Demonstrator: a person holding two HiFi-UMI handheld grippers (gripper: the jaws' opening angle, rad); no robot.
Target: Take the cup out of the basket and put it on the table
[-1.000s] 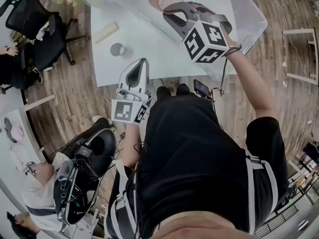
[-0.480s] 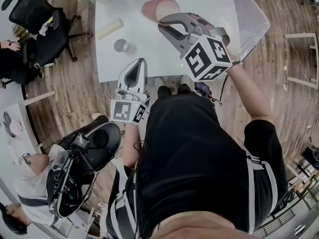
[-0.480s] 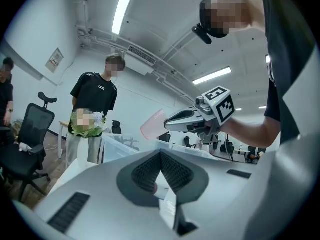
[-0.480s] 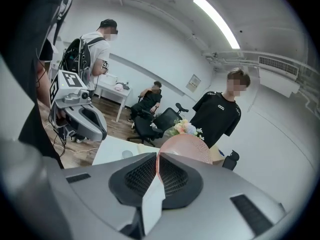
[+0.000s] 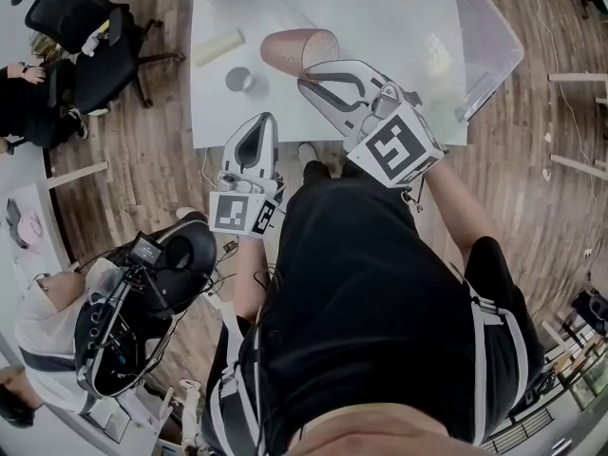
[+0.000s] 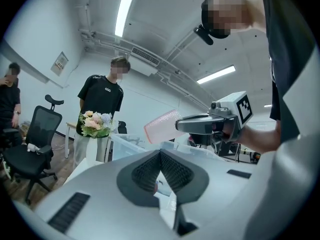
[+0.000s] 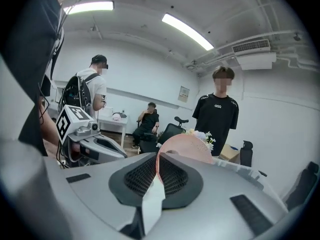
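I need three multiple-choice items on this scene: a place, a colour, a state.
1. Where is the cup? A on the floor; B in the right tool, in the air; C on a chair.
2. Which colour is the cup? A green; B black; C pink.
3. How are the left tool's jaws? A closed, empty; B closed on the cup; C wide apart.
Key: 1 B, its rim sits between that tool's jaws; 2 C, every view shows pink; 3 A, the pads meet with nothing between.
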